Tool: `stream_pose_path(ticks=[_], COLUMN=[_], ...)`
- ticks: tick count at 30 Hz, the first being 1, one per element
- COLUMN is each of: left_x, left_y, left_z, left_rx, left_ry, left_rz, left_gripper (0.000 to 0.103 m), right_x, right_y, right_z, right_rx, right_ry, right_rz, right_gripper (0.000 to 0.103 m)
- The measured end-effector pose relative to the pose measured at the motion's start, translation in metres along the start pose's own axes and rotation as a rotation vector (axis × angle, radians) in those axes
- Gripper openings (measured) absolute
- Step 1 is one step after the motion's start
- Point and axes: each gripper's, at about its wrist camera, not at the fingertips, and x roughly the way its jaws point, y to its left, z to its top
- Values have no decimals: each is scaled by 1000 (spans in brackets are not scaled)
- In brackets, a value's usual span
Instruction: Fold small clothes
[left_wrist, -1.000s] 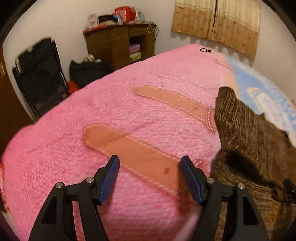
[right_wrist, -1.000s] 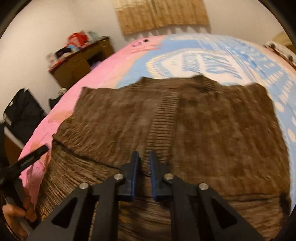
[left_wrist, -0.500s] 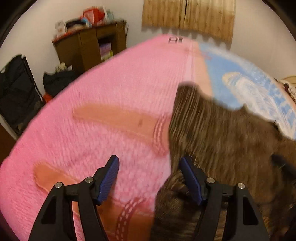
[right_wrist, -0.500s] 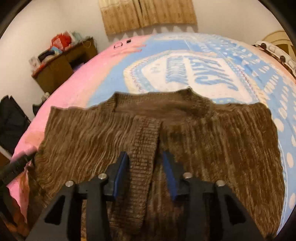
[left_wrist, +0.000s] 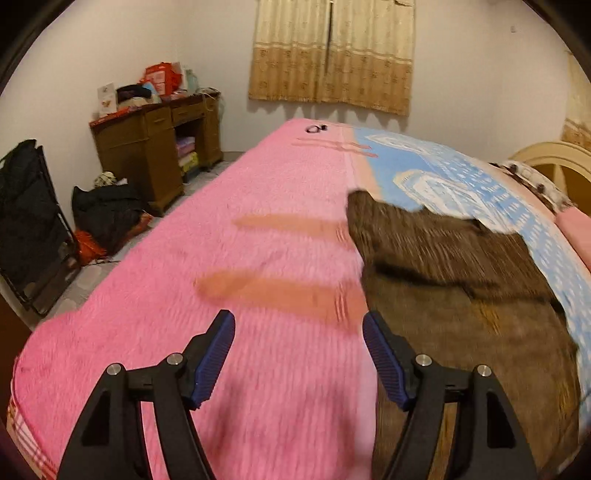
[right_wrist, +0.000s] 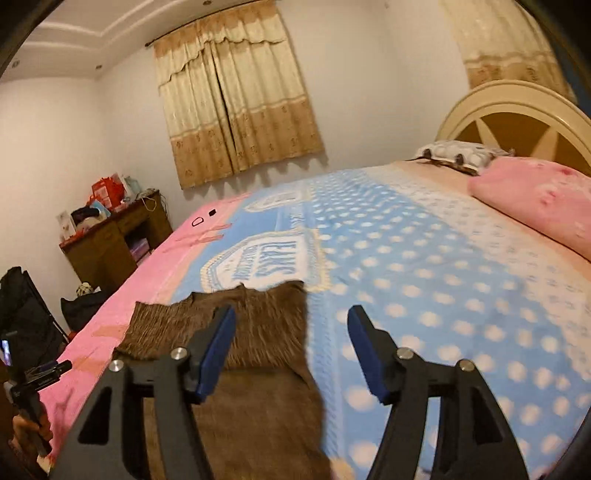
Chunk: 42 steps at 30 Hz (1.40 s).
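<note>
- Both grippers have lifted back from the brown ribbed knit garment (left_wrist: 461, 314) since a second ago; then the right gripper's jaws were pinched on the ribbed strip at its middle, now more of the room shows in both views.
- Right gripper (right_wrist: 291, 347): jaws opening, nothing between them. Blue-and-white dotted blanket (right_wrist: 443, 295) fills the gap; the garment's right edge lies just behind the left finger.
- Left gripper (left_wrist: 299, 354): jaws spread apart and opening a touch more, empty. Only the pink fuzzy blanket (left_wrist: 221, 258) lies between them; the garment's left edge sits just beside the right finger.
- Garment position: flat on the bed, straddling the seam where pink meets blue, near end toward the person. In the right wrist view a doubled layer shows, its far part lying over the lower part with a straight cross edge.
- Left gripper also shows at the far left of the right wrist view (right_wrist: 48, 369), held off the bed's near edge in a hand (right_wrist: 26, 432).
- Step in hand, as I read it: release after one fold has been laid down; both tools are clear of the cloth.
- Next move likely calls for fresh grips, one on each side edge or on the near corners, to bring the garment over again into a smaller packet. Jaws must come down over a single edge, not bunch both layers unevenly.
- Motion blur softens the knit; sleeves cannot be told apart.
</note>
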Motion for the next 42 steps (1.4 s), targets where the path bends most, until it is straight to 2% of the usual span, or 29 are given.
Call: stream_pose_path(ticks=[3,6,9,12,16,18,22,26,28,30,31,33,38,42], left_x=[-11,-24,-35,-44,-49,-47,-50,-55,-51,-52,-54,-55,-53,-53], left_y=[-1,-5,-8,-11,-19,-24,-30,-34,-38,-43,-45,-53,-67,-65], left_z=[-24,-50,-75,-100,-119,-124,-128,-133,-136,-138,-139,-141,-147,-146], left_rx=[51,84,72,59,48,38,65,46,44,54,61,67,102,56], left_ry=[49,101,149,191,216,257,245,240,254,237,229,244,235,237], left_rz=[-39,-82,-154,-221,-241,-269,-255,-344,-338,-323,-338,-417,-417,-450], left_gripper=[72,72,72,72,72,72,72,72,72,72,72,72,72,72], right_x=[-35,-61,-105,-125,-114,-99,-64,-51,-50,-50,-48,-44,-29,-23], right_y=[-15,-29,-42,-41,-32,-30,-31,-33,-28,-23,-22,-26,-41,-47], right_z=[-22,-41,-52,-62,-103,-124,-153,-167,-171,-173,-174,-176,-185,-190], right_rx=[-19,-23,2,-34,-53,-46,11,70,42,11,5,21,113,147], right_ry=[75,108,105,134,225,280,372,421,427,427,427,436,479,507], right_rz=[-16,-35,55,127,129,123,118,143,142,116,104,97,91,61], right_gripper=[67,67,67,67,67,67,67,67,67,67,67,67,67,65])
